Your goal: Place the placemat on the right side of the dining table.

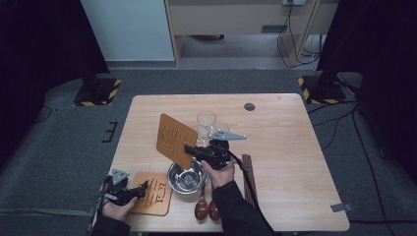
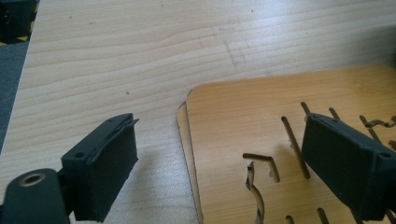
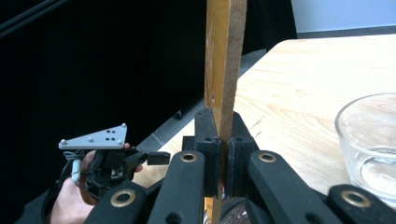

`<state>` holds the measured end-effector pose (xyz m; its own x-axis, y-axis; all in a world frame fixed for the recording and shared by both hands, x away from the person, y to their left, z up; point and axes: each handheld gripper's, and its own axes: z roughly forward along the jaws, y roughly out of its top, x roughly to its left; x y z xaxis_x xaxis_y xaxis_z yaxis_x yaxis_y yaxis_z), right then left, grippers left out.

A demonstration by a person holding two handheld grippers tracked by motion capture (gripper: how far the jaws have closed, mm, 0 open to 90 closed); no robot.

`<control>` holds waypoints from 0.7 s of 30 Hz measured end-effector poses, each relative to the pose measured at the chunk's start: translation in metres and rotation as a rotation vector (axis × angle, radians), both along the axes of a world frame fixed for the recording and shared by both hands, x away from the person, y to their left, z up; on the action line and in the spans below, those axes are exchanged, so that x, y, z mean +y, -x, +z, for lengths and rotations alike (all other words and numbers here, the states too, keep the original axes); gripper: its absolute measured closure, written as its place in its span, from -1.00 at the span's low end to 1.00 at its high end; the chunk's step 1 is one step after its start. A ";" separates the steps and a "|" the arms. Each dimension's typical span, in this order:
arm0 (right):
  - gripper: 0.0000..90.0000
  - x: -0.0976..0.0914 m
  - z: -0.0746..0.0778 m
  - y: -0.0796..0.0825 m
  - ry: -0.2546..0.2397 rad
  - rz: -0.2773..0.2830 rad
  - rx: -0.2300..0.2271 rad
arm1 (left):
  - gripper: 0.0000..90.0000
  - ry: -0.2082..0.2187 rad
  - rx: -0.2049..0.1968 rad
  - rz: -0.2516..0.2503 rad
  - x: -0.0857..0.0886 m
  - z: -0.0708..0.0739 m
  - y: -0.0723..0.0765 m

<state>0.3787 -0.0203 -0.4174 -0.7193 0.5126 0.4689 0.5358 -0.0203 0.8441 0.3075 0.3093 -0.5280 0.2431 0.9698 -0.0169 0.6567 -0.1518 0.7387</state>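
Right tongs [image 1: 189, 148]: clamped tight on the edge of one wooden slotted board [image 1: 175, 139], which I hold upright above the steel bowl [image 1: 187, 178] near desk centre. Left tongs [image 2: 219, 163]: jaws apart, gripping nothing, poised over a second slotted board [image 1: 153, 192] lying flat at seven o'clock on the desk [image 1: 275, 147]; a further sheet appears to sit beneath it. Also listed: two glasses [image 1: 206, 120] at twelve o'clock from the bowl, two wooden spoons [image 1: 206, 209] at five o'clock. Progress, as I judge it: one board lifted, the flat one not yet gripped; most work remains.
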 end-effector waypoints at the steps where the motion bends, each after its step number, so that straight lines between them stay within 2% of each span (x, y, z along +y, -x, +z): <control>1: 0.94 -0.001 0.001 0.000 -0.002 -0.002 -0.003 | -0.79 -0.003 0.003 -0.001 0.000 0.000 0.000; 9: 0.94 -0.011 0.007 -0.002 -0.008 -0.017 -0.016 | -0.84 0.009 0.010 -0.001 0.002 -0.003 -0.001; 17: 0.94 -0.021 0.011 -0.003 -0.015 -0.034 -0.023 | -0.89 0.064 0.026 0.024 0.006 -0.007 -0.002; 21: 0.94 -0.027 0.013 -0.004 -0.022 -0.046 -0.025 | -0.90 0.057 0.027 0.027 0.006 -0.007 -0.002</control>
<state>0.3827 -0.0473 -0.4045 -0.7068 0.5349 0.4629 0.5129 -0.0631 0.8561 0.3094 0.3154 -0.5347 0.2160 0.9732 -0.0788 0.6797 -0.0919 0.7277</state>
